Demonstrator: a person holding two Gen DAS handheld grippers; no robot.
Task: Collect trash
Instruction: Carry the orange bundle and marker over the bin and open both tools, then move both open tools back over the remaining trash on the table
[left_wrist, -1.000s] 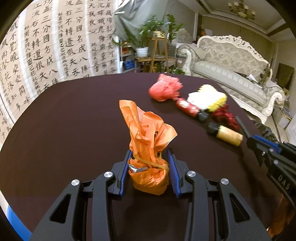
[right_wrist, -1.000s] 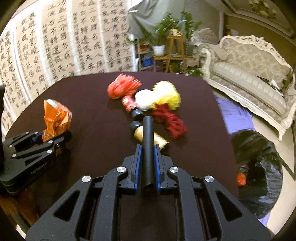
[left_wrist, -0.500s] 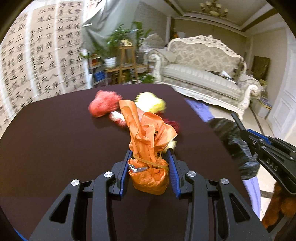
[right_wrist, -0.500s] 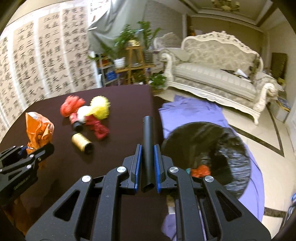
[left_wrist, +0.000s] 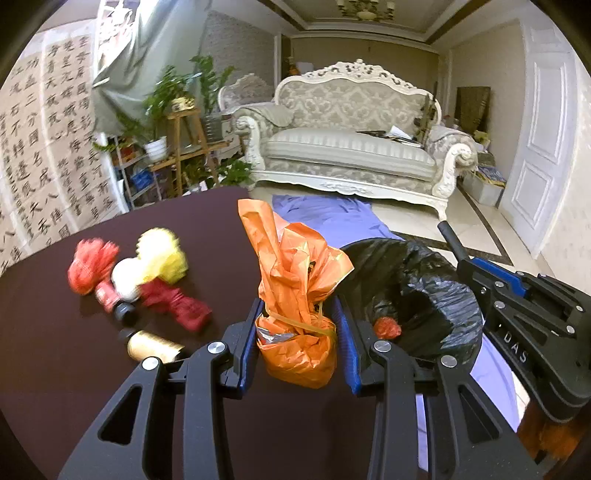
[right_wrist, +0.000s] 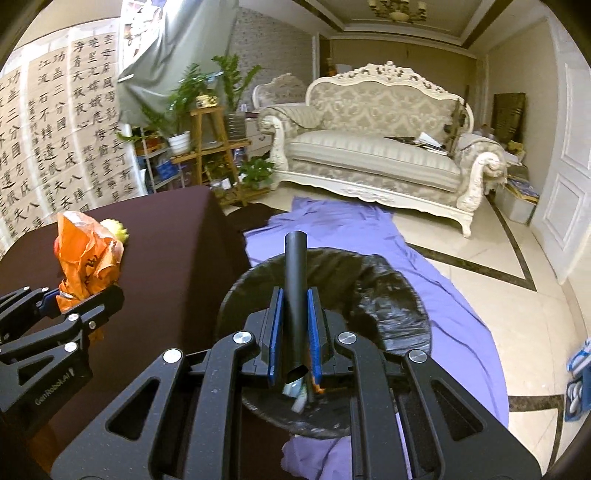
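**Both grippers loaded, at the bin: drop step**

Right gripper (right_wrist: 295, 332): jaws narrow, clamped on a matte black hollow tube (right_wrist: 294, 295) that stands nearly upright between the blue pads. It hangs directly over the mouth of the round bin lined with a crinkled black plastic bag (right_wrist: 391, 314), which sits on a purple cloth (right_wrist: 454, 328) on the floor beside the dark brown table (right_wrist: 166, 266).

Left gripper (left_wrist: 297, 332): jaws closed around the base of a crumpled orange plastic bag tied with a yellow band (left_wrist: 299, 306), held over the table edge, just short of the bin.

Judgement: release the tube first, only with its lower end well inside the rim; being long, it could tip out or snag the liner. Then carry the orange bag fully past the table edge before opening.

Left view only: remaining trash on the table, namely a red fringed bundle (left_wrist: 90, 266), a yellow-and-white fluffy wad (left_wrist: 155, 258), a dark red crumpled cloth (left_wrist: 177, 304), a gold spool (left_wrist: 153, 345), plus a red scrap (left_wrist: 386, 328) inside the bin. Right view only: tube centred over the opening, light scraps beneath it.
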